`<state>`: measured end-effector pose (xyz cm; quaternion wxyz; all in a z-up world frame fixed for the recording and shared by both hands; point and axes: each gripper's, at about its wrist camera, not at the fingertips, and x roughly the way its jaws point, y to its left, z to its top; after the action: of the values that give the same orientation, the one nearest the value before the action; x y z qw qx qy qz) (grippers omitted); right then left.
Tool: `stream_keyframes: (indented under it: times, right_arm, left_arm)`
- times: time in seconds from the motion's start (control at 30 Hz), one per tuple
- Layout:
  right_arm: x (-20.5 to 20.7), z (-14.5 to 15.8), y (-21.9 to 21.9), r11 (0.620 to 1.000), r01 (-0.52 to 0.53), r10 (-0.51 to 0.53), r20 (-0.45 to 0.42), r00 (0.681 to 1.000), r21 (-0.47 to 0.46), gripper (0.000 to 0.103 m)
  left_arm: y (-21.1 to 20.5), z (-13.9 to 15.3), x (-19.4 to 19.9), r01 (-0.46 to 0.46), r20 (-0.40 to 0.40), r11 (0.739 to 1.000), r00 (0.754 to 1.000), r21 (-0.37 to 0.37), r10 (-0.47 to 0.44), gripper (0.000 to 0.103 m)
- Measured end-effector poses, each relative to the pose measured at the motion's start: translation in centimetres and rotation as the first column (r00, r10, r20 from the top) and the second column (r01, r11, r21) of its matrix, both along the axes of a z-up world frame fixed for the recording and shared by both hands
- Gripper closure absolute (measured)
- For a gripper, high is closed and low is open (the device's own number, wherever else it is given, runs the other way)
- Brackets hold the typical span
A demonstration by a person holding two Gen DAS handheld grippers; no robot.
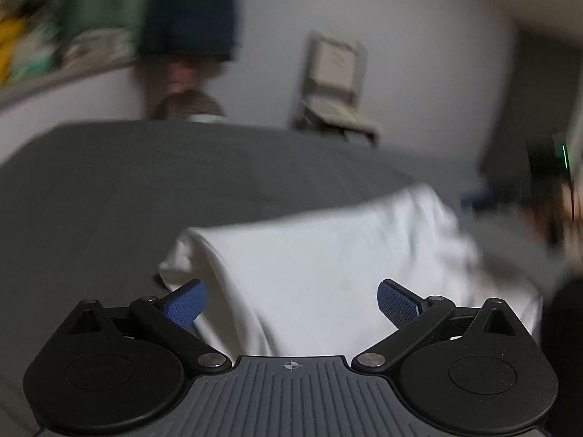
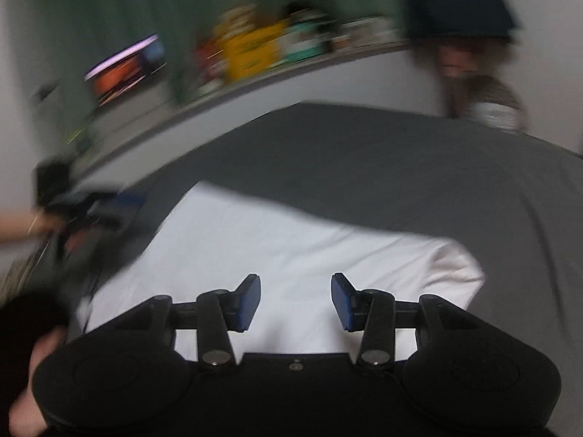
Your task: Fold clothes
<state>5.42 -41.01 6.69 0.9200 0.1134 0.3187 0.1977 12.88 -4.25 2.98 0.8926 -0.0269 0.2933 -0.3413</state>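
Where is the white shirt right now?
The white shirt lies on the grey bed sheet, right in front of both open grippers, the left gripper and the right gripper.

Motion blur is smearing both views. The white cotton garment (image 1: 328, 273) is running under the left claw's (image 1: 291, 304) grey ribbed body, so its near edge is hidden; its right side is dissolving into blur. In the right wrist view the other claw (image 2: 83, 218) is showing only as a dark streak, its jaws unreadable. The colourful boxes on the long grey shelf (image 2: 255, 51) are blurring past reading, and the dark-clothed person (image 2: 459, 0) is being cropped by the top edge.
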Motion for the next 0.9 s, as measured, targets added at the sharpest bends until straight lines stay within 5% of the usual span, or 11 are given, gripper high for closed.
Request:
stream_keyframes:
  times: [0.13, 0.23, 0.4, 0.47, 0.6, 0.7, 0.77, 0.83, 0.9]
  right_arm:
    - [3.7, -0.6, -0.1, 0.984, 0.156, -0.154, -0.031, 0.988, 0.090, 0.061]
    - [5.9, -2.4, 0.7, 0.971, 0.226, -0.221, -0.071, 0.973, 0.073, 0.061]
    - [7.1, -6.0, 0.7, 0.962, 0.270, -0.264, -0.135, 0.955, 0.033, 0.063]
    - [6.5, -6.9, -0.3, 0.961, 0.274, -0.270, -0.107, 0.957, 0.028, 0.082]
    - [5.1, -7.1, -2.6, 0.948, 0.302, -0.291, -0.114, 0.950, 0.098, 0.089]
    - [4.5, -5.8, -3.2, 0.954, 0.296, -0.292, -0.072, 0.954, 0.055, 0.074]
    - [4.0, -5.0, -3.6, 0.956, 0.293, -0.291, -0.044, 0.956, 0.026, 0.049]
    - [3.6, -4.1, -4.0, 0.957, 0.290, -0.290, -0.016, 0.957, -0.004, 0.035]
    - [3.4, -3.5, -4.5, 0.957, 0.290, -0.290, -0.006, 0.957, -0.034, 0.034]
  left_arm:
    - [-0.9, -0.7, 3.8, -0.115, -0.021, 0.972, 0.993, -0.204, 0.113, 0.002]
    - [-3.2, -2.6, 6.7, -0.191, -0.064, 0.952, 0.981, -0.239, 0.181, 0.002]
    - [-5.1, -7.2, 9.5, -0.250, -0.165, 0.962, 0.959, -0.107, 0.231, 0.002]
    - [-5.0, -8.1, 9.2, -0.205, -0.124, 0.976, 0.973, -0.073, 0.195, 0.002]
    - [-4.8, -7.8, 8.2, -0.120, -0.075, 0.993, 0.990, 0.015, 0.121, 0.002]
    - [-3.7, -7.2, 7.3, -0.100, -0.076, 0.990, 0.991, 0.102, 0.108, 0.002]
    - [-2.1, -6.9, 7.2, -0.098, -0.098, 0.990, 0.989, 0.098, 0.107, 0.002]
    - [-0.7, -6.7, 7.4, -0.117, -0.124, 0.990, 0.984, 0.075, 0.126, 0.001]
    - [0.2, -6.8, 8.2, -0.180, -0.163, 0.983, 0.969, 0.039, 0.184, 0.001]
